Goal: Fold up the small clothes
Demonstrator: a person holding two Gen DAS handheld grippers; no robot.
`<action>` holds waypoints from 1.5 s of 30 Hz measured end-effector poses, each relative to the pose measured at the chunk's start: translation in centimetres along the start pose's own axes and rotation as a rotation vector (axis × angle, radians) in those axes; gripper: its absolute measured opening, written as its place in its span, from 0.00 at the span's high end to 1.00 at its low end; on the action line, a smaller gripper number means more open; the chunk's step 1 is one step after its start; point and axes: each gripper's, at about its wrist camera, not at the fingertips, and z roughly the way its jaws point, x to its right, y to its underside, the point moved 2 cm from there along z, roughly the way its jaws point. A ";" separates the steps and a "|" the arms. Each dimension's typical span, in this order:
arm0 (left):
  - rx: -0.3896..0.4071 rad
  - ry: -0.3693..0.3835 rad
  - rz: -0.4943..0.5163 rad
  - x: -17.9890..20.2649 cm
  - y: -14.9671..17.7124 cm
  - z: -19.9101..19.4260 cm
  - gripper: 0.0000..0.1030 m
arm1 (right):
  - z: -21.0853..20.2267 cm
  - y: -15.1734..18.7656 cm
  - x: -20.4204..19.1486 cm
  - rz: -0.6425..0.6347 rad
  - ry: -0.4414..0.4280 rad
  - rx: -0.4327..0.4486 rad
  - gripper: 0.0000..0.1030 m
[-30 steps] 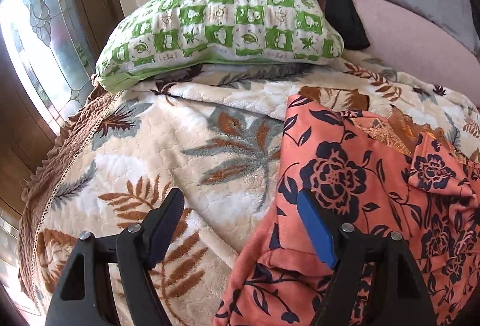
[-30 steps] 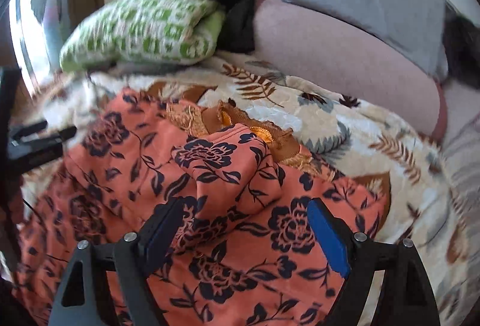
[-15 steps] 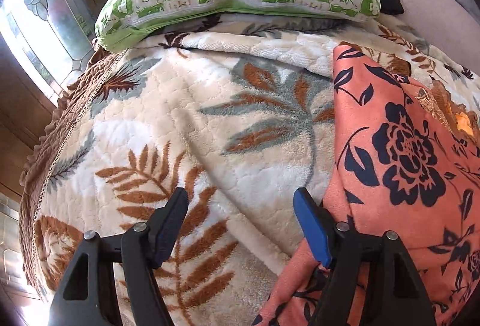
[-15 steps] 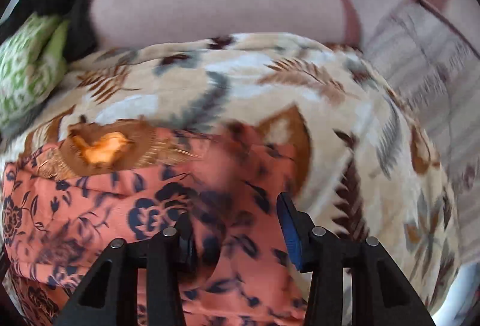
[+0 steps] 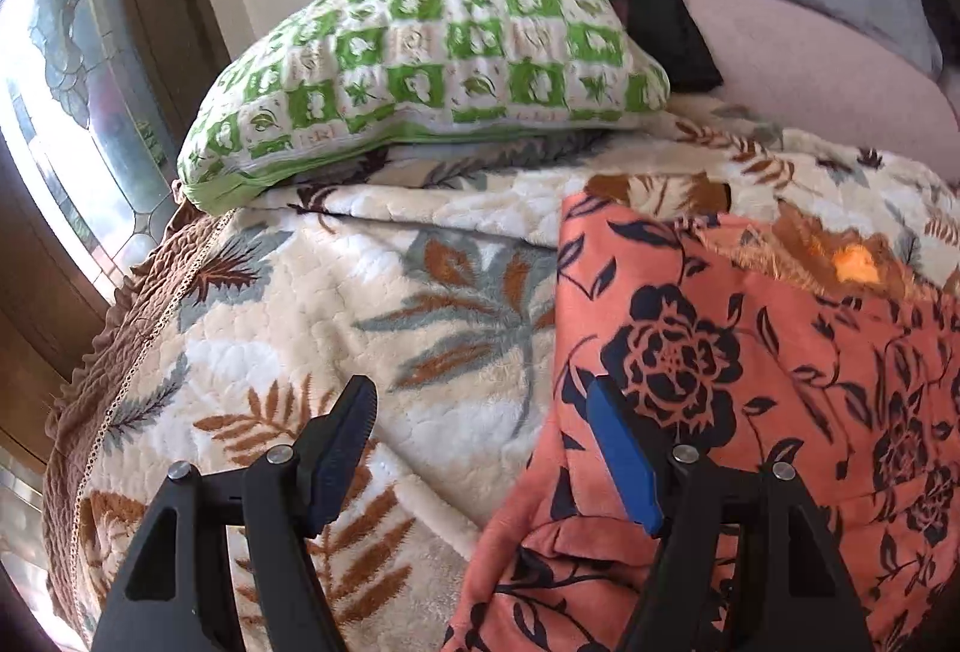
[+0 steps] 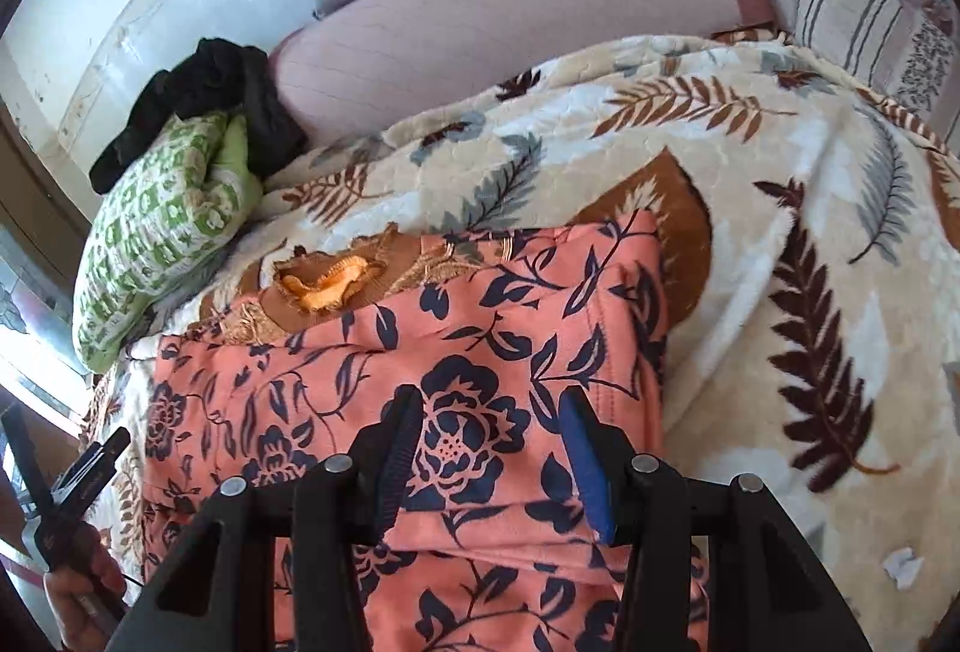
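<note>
**Right claw shifts to the garment's right edge**

The orange floral garment [image 6: 480,352] lies partly folded on the leafy blanket [image 5: 336,352] of the bed. The right claw [image 6: 489,448] has swung from its middle to its right side, jaws narrowed and now easing apart over the cloth, gripping nothing. The left claw [image 5: 480,448] hangs wide, empty, astride the left edge. Another fold looks imminent.
</note>
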 end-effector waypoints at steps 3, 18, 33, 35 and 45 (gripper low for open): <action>-0.109 -0.063 0.049 0.7 1.4 2.6 0.28 | 4.2 1.0 2.1 0.054 0.021 -0.084 0.60; 0.110 0.274 0.159 6.7 12.3 -14.7 0.15 | -12.2 11.8 0.9 -0.056 -0.141 -0.040 0.42; -0.259 0.243 0.126 7.4 21.7 -14.9 0.02 | -11.8 23.1 1.5 -0.216 -0.028 -0.127 0.42; -0.276 0.231 0.151 7.4 22.1 -15.3 0.02 | -12.1 23.6 2.5 -0.179 -0.071 -0.136 0.42; -0.205 0.175 0.202 6.2 23.2 -20.0 0.02 | -13.7 25.0 4.4 -0.089 -0.172 -0.179 0.42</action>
